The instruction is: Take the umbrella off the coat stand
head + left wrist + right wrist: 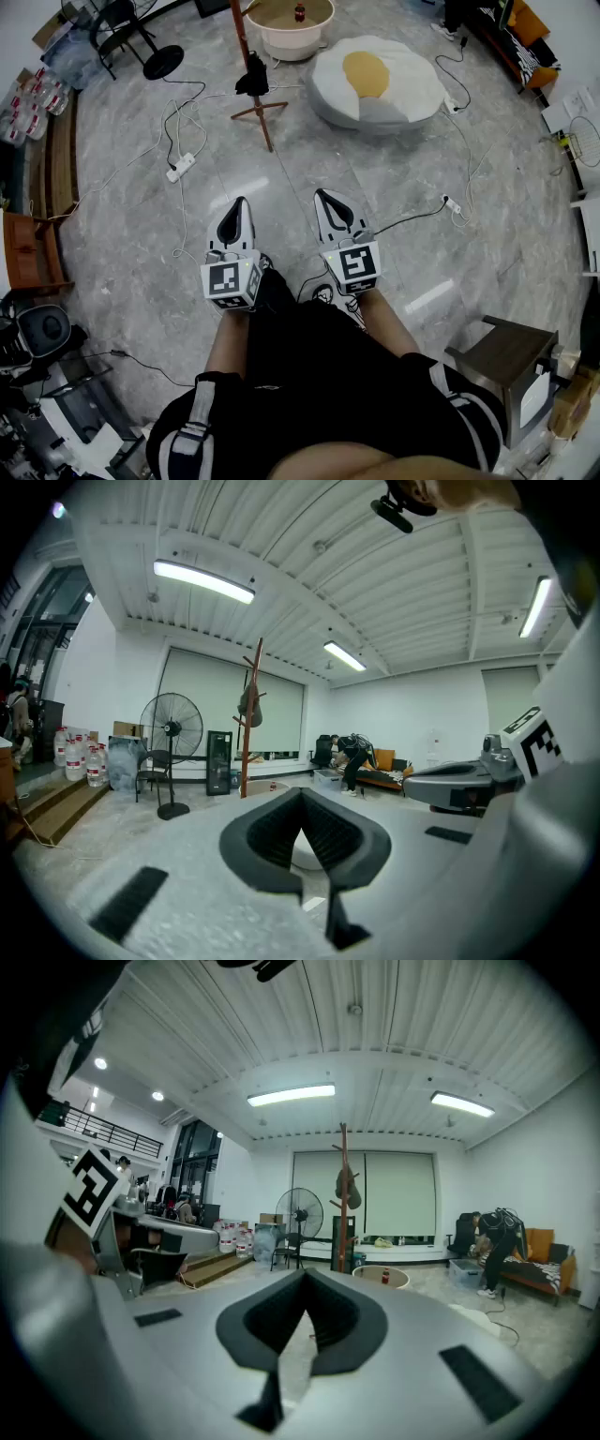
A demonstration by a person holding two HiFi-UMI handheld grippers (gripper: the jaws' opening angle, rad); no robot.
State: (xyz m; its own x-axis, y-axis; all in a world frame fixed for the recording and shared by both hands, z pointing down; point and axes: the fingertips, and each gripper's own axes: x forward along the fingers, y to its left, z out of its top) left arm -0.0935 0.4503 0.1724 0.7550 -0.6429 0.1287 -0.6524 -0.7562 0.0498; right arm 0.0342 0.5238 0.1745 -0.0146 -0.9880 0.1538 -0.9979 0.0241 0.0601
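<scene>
Head view, looking steeply down: left gripper (239, 204) and right gripper (324, 195) held out side by side ahead of the torso, close but not touching. Bare forearms stretched forward from black sleeves. Both grippers aimed nearly level, tipped slightly down, noses toward the coat stand (260, 110). Marker cubes at the rear of each, facing up.

Left gripper view: jaws closed tip to tip, nothing between the pads. Right gripper view: same finding, jaws fully together, empty.

Umbrella (251, 77): dark, folded, hanging on the wooden coat stand partway up the pole, above the spread feet. Well apart from both grippers, no contact. Umbrella (249, 702) slightly left of the jaw line in the left gripper view; umbrella (348, 1186) slightly right of it in the right gripper view, hanging against the pole.

Surroundings: grey marble-pattern floor (394, 187). Fried-egg cushion (375, 80) right of the stand. Round cream table (291, 37) beyond the stand. White power strip (180, 167) with trailing cables ahead and left of the left gripper. Pedestal fan (171, 731) left of the stand.
</scene>
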